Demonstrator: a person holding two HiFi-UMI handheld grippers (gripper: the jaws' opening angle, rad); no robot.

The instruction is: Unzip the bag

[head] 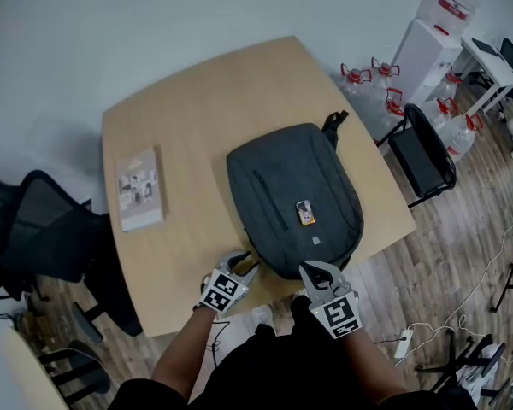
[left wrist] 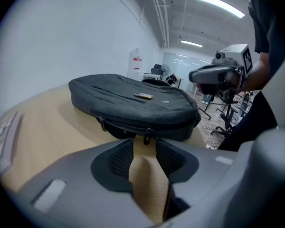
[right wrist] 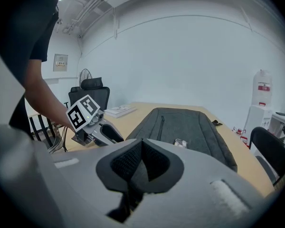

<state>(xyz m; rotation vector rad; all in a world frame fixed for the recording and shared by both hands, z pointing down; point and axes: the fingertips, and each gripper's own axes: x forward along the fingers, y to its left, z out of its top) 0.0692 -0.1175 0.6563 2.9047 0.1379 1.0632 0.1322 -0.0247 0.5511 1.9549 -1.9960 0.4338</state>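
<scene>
Grey bag (head: 295,203) is seemingly not yet being unzipped: its zipper pull (left wrist: 147,137) is being framed by the left gripper's (left wrist: 145,151) wide, empty jaws; the right gripper (right wrist: 141,148) is being held shut, empty, beside the bag.

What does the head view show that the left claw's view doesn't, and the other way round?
Only the head view: the bag's top handle and the red-capped water jugs on the floor. Only the left gripper view: the zipper pulls on the bag's near edge, and the left claw with its jaws apart and nothing between them. Both: the grey bag, the wooden table and the right claw.
</scene>
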